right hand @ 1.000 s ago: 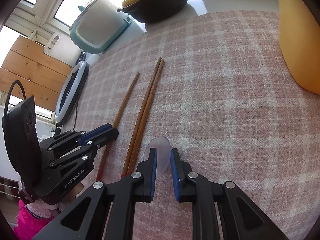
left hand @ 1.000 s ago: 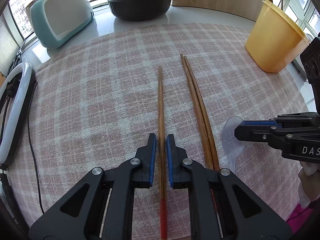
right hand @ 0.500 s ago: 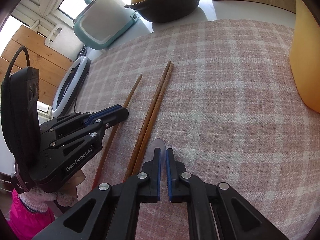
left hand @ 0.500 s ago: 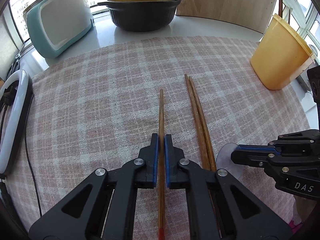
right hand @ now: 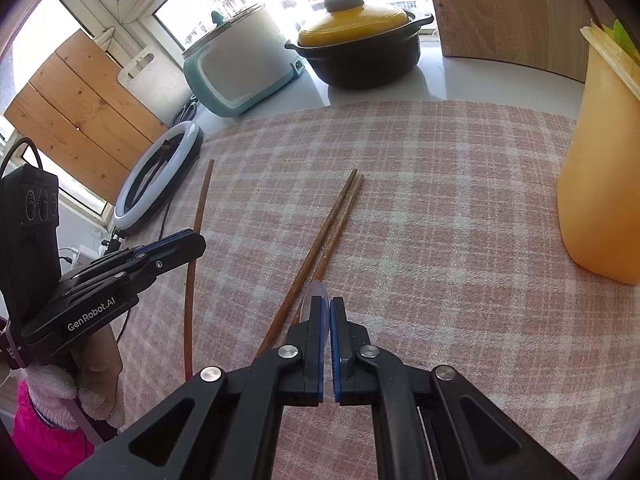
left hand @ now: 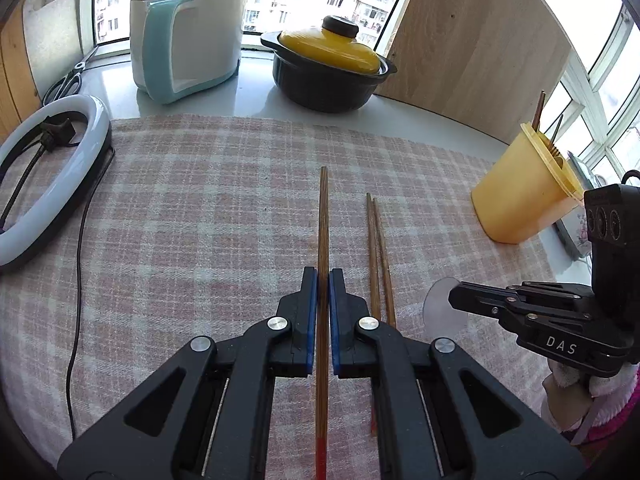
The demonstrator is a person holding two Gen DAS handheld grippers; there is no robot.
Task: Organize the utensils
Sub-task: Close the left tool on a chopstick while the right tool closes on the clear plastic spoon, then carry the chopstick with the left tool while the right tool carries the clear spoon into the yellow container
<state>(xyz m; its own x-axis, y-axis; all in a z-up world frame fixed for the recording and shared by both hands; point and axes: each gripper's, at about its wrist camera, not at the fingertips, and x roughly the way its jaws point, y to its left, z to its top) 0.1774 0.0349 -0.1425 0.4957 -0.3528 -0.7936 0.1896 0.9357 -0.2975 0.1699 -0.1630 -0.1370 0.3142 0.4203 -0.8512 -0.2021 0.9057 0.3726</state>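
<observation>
Both grippers are pinching something: left gripper (left hand: 323,276) is clamped on one chopstick (left hand: 323,216), lifted off the checked cloth (left hand: 200,220), and right gripper (right hand: 325,304) squeezes a clear plastic spoon (right hand: 314,292). Two more chopsticks (right hand: 332,224) lie on the cloth between them, yellow cup (left hand: 520,196) off to their right.

Open cloth (left hand: 208,216): you have bare checked fabric left of centre.
Left edge: ring light (left hand: 52,160) and its cable (left hand: 78,280) hem you in.
Back: rice cooker (left hand: 188,36), casserole pot (left hand: 332,68) (side by side).
Right: yellow holder (left hand: 520,196) stands near the cloth's edge.
Centre: loose chopstick pair (left hand: 378,256) lies flat.
</observation>
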